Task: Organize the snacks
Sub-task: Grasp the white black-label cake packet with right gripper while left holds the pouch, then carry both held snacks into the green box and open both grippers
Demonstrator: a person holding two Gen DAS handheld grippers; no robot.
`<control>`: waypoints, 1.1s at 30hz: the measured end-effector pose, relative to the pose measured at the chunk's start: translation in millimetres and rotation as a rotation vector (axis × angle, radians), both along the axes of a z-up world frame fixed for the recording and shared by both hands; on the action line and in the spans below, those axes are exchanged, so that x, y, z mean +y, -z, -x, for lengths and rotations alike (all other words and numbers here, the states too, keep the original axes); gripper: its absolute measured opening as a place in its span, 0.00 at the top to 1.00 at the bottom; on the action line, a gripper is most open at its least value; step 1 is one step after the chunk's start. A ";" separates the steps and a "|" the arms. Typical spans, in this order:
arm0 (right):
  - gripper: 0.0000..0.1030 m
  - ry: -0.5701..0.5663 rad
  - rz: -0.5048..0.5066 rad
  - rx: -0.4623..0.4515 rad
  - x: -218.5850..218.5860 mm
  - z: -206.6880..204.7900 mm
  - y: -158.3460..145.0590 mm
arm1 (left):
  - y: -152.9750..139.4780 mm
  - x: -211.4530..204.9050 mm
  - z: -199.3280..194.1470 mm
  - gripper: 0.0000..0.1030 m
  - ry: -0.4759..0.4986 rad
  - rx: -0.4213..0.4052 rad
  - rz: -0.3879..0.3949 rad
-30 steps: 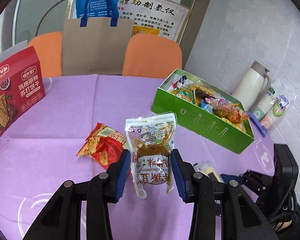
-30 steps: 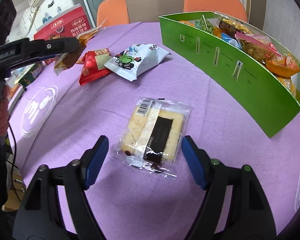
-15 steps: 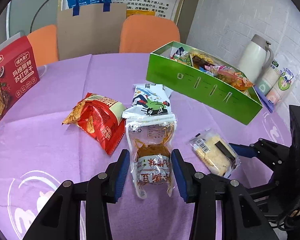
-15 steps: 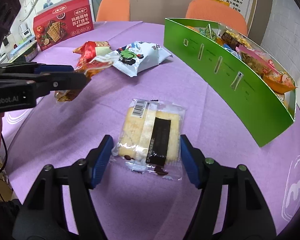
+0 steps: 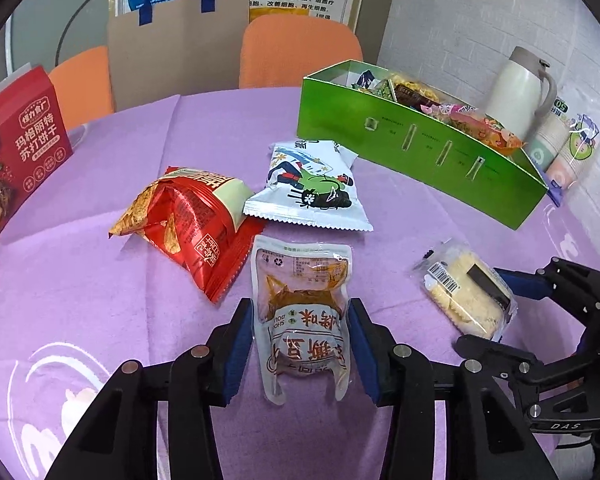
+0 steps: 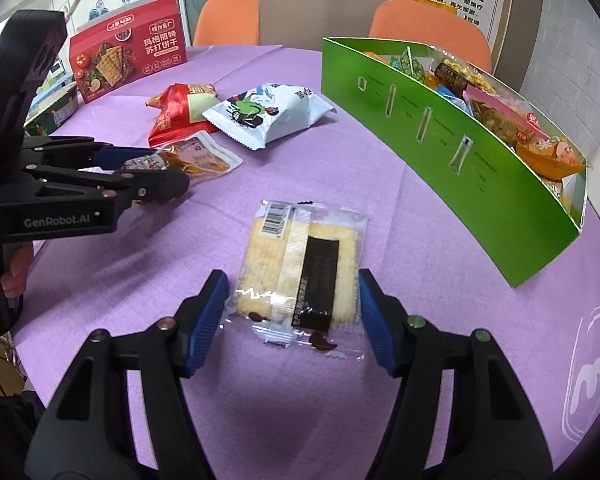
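The right gripper (image 6: 292, 320) straddles a clear-wrapped cake (image 6: 300, 268) lying flat on the purple tablecloth (image 6: 340, 420). Its jaws are closing, the blue pads (image 6: 206, 320) either side of the near end of the packet and not yet pressing on it. The left gripper (image 5: 300, 344) is closed partway on a clear pouch (image 5: 302, 312) of brown snack, the pads pinching its lower half while the top sticks out ahead, close over the cloth.

Both packets look light and soft. The cake should give under pressure and could crumble, so a gentle squeeze across its width — on the cake itself, not the loose film edge — seems safest. The film is glossy and may slip. The pouch is limp and will flop from wherever it is held; a grip near its full middle looks steadier than one on the sealed ends.

Just beyond the pouch lie a red chip bag (image 5: 188, 224) and a white snack bag (image 5: 312, 184), touching each other. Farther back stands the green box (image 5: 420, 152) — already holding many wrapped snacks, and probably where these go. A red cracker box (image 5: 16, 152) stands at the far left edge.
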State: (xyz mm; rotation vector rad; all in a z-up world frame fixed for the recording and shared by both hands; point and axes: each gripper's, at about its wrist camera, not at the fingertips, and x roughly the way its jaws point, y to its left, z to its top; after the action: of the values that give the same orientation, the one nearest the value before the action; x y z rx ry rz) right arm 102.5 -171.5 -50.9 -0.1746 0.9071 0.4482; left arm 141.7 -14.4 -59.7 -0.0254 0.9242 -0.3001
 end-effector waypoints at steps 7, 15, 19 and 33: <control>0.42 -0.021 -0.094 -0.033 -13.1 13.1 -24.3 | -21.9 0.1 14.2 0.59 0.039 -0.024 0.085; 0.41 0.042 -0.147 -0.168 -47.8 15.6 -81.4 | -71.7 -16.6 2.6 0.59 0.106 -0.106 0.206; 0.41 0.115 -0.134 -0.235 -70.3 2.1 -101.3 | -94.0 -40.5 -17.8 0.59 0.145 -0.140 0.250; 0.41 0.388 -0.158 -0.227 -164.7 -100.1 -93.6 | -100.6 -111.4 -107.3 0.58 0.120 -0.107 0.261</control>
State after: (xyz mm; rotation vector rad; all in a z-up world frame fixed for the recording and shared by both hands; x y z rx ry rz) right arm 202.6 -336.1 42.7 0.0943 0.6581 0.1339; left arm 249.0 -125.8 40.8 -0.1926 0.7774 -0.5270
